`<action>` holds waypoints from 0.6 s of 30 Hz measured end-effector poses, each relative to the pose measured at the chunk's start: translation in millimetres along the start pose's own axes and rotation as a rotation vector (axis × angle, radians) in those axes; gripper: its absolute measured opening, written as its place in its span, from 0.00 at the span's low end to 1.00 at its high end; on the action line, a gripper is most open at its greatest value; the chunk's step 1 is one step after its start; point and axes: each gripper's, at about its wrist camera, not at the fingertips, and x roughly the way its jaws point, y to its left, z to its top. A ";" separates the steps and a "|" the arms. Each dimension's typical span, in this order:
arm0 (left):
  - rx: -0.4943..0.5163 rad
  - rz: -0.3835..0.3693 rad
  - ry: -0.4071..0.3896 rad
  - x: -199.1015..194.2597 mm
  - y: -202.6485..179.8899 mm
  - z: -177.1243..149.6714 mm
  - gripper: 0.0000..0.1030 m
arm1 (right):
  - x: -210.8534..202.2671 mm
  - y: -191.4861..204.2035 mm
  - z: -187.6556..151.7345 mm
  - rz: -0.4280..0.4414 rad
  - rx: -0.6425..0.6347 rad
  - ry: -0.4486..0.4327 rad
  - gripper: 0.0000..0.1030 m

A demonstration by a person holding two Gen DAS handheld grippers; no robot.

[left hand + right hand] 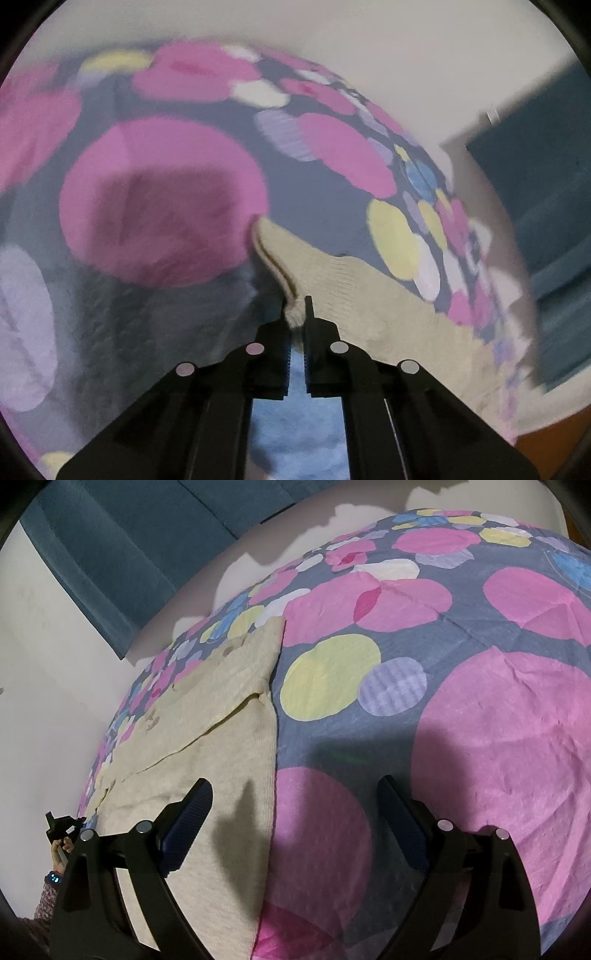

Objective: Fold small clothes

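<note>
A cream knit garment [207, 746] lies partly folded on a grey bedsheet with pink, yellow and lilac circles [498, 738]. In the left wrist view my left gripper [296, 308] is shut on a doubled edge of the cream garment [351, 295], which stretches away to the right; this view is blurred. In the right wrist view my right gripper [295, 794] is open and empty, just above the garment's right edge, its left finger [192, 812] over the cloth. The left gripper [61, 825] shows small at the far left there.
The sheet [162, 206] covers the whole work surface. A white wall [44, 646] and a teal upholstered panel [110, 546] lie beyond the far edge. An orange surface [546, 443] shows at the lower right of the left wrist view.
</note>
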 end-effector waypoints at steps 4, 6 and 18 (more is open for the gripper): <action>0.137 0.000 -0.030 -15.4 -54.2 -4.3 0.05 | -0.5 -0.1 -0.2 0.003 0.005 -0.003 0.88; 0.201 -0.031 -0.043 -22.1 -89.6 -9.7 0.05 | -0.2 -0.4 0.2 0.003 0.006 -0.003 0.88; 0.548 -0.215 -0.018 -15.5 -296.6 -93.5 0.05 | -2.3 -1.8 0.0 0.017 0.019 -0.010 0.88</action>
